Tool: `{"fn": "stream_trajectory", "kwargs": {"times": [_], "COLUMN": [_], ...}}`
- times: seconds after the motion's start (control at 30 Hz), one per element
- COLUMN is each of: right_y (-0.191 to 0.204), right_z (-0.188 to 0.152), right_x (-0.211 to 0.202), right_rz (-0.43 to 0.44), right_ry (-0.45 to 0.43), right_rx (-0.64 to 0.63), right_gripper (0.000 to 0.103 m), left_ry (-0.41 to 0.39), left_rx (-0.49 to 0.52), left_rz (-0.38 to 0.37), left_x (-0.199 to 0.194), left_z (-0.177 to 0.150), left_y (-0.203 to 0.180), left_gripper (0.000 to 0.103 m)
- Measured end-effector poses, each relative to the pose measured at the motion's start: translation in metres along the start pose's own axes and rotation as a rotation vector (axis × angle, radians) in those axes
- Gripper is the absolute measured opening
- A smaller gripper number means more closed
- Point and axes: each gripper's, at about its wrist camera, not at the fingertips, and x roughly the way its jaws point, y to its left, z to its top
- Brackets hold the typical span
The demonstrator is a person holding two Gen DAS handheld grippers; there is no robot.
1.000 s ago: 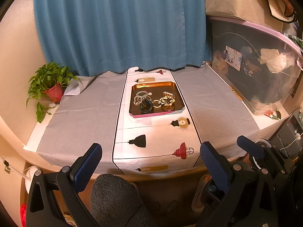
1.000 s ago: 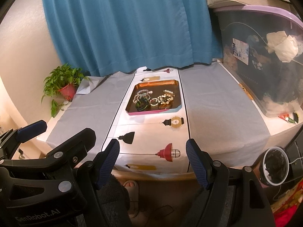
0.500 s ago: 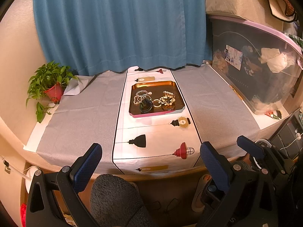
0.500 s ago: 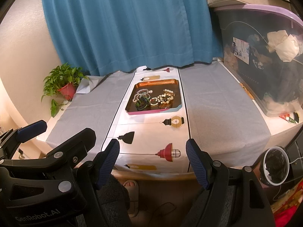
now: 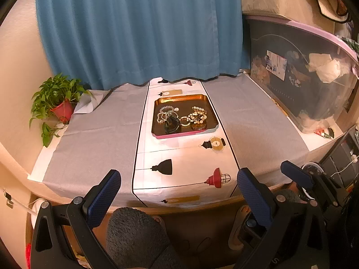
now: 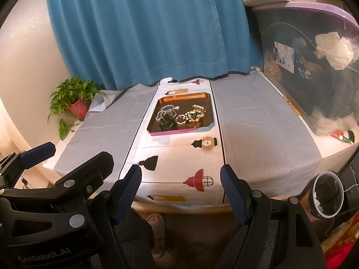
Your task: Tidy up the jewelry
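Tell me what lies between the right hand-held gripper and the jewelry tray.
Only bare runner with printed lamps separates the right hand-held gripper from the tray, shown in the right wrist view.

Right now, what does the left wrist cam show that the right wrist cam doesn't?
Left wrist only: the right tongs from the side, at its lower right edge.
Right wrist only: the left tongs at its left edge, and a dark round cup low on the right.
Both: the tray of jewelry, the potted plant, the blue curtain, the storage bin.
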Motion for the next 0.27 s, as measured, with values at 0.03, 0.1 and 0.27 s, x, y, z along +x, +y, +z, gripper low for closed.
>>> {"fn": "stream_trajectory", "kwargs": {"times": [0.03, 0.1, 0.27], "right_y": [-0.002, -0.005, -0.011], "right_z": [-0.001, -0.003, -0.001], "right_x": [0.002, 0.004, 0.014], "right_rz": [0.002, 0.004, 0.002], "right_ry": [0.003, 0.008, 0.018], "right_rx": [0.002, 0.004, 0.005], "right_gripper": [0.073, 0.073, 0.073], "left_ry": [0.003, 0.01, 0.016], "left_rx": [0.002, 0.003, 0.002], "left_rz": [0.0, -0.001, -0.004], "left_x": [0.001, 0.004, 0.014], "left_z": [-0.001, -0.003, -0.004], "left_y": [-0.001, 0.0, -0.002], "left_gripper": [0.103, 0.103, 0.103]}}
